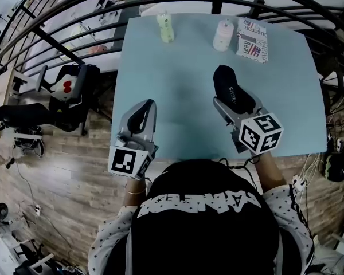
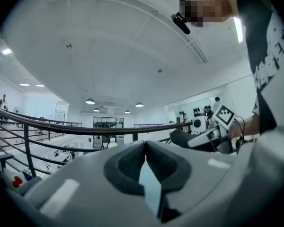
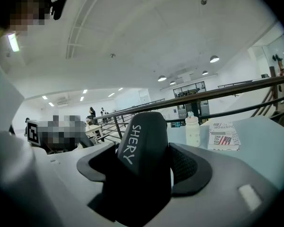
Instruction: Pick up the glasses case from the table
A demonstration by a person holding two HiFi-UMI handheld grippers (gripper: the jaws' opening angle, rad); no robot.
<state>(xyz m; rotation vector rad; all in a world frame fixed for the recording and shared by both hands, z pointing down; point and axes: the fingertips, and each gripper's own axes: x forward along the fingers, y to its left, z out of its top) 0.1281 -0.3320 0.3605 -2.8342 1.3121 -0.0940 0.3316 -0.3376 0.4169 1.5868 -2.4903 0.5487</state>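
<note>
Black, rounded hard-shell glasses case (image 3: 143,141) lettered SHERY sits pinched between right gripper (image 1: 236,105) fingers, over near right of pale blue desk (image 1: 172,90). Left gripper (image 2: 145,161) fingers pressed together, empty. Risk: smooth shell, gripped at one end, may pivot or slip out.

A large open lab hall: black railing (image 2: 105,126), round ceiling lamps (image 2: 90,101).

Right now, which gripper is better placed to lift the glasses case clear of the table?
Right. The right gripper is clamped on the black glasses case, a jaw on either side. The left gripper is shut on nothing, off by the table's near left edge.
</note>
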